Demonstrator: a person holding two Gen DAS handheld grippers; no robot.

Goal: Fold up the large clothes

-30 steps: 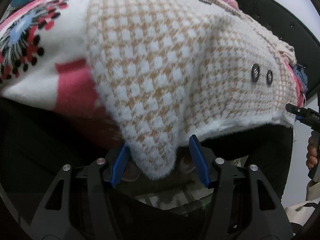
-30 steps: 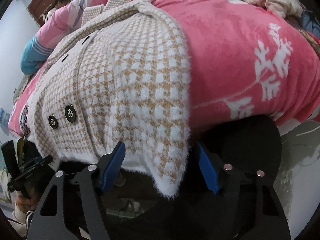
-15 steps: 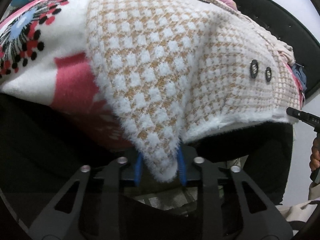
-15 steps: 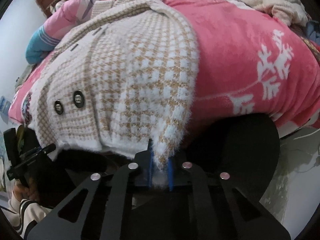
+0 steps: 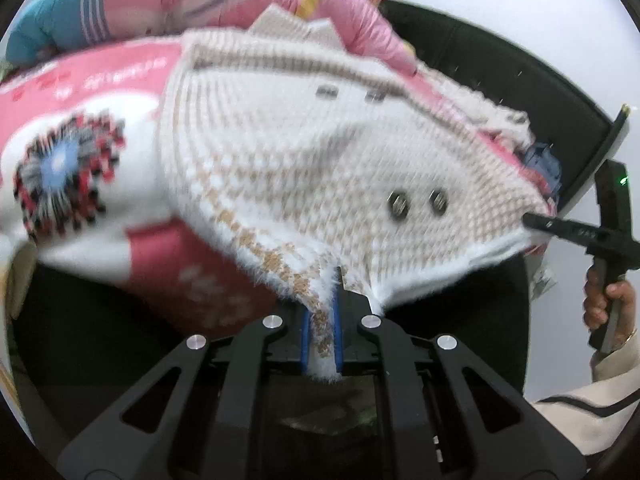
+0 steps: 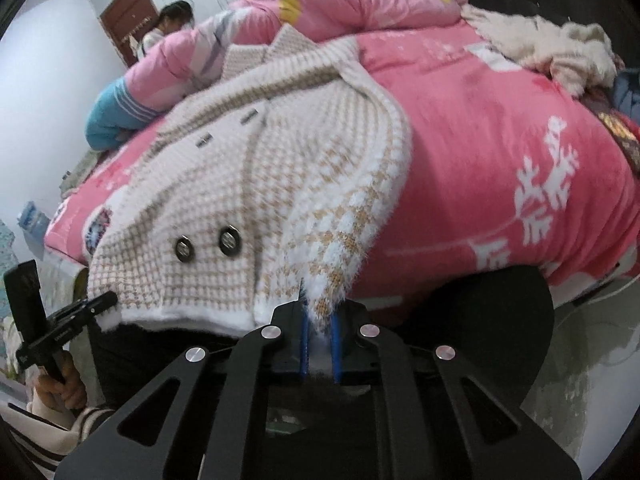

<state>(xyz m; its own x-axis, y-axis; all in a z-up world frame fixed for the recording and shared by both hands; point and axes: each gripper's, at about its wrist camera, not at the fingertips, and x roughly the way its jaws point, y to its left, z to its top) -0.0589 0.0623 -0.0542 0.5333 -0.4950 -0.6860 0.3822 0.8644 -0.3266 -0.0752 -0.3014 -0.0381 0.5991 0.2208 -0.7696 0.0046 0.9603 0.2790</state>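
A fuzzy cream-and-tan houndstooth cardigan [image 5: 280, 168] with two metal buttons [image 5: 418, 204] lies spread on a pink bed. In the left wrist view my left gripper [image 5: 322, 312] has its jaws closing tight on one bottom hem corner, pads pressing the fluff. The right wrist view shows the same cardigan [image 6: 248, 184], with my right gripper [image 6: 319, 328] shut on the other hem corner. Each gripper also shows in the other's view, the right gripper [image 5: 538, 222] and the left gripper [image 6: 104, 301] at the hem's far ends. The hem is raised off the bed edge.
Under the cardigan lies a pink blanket [image 6: 500, 140] with white patterns. A rolled pink quilt [image 6: 340, 4] lies at the far end. A cream fuzzy garment [image 6: 540, 48] sits at the back right. A person [image 6: 172, 16] sits near a brown door [image 6: 128, 12]. A black bed frame [image 5: 500, 72] borders the bed.
Both grippers went from open around the hem corners to shut on them. Both then rose, lifting the hem so more of the bed and quilt shows.
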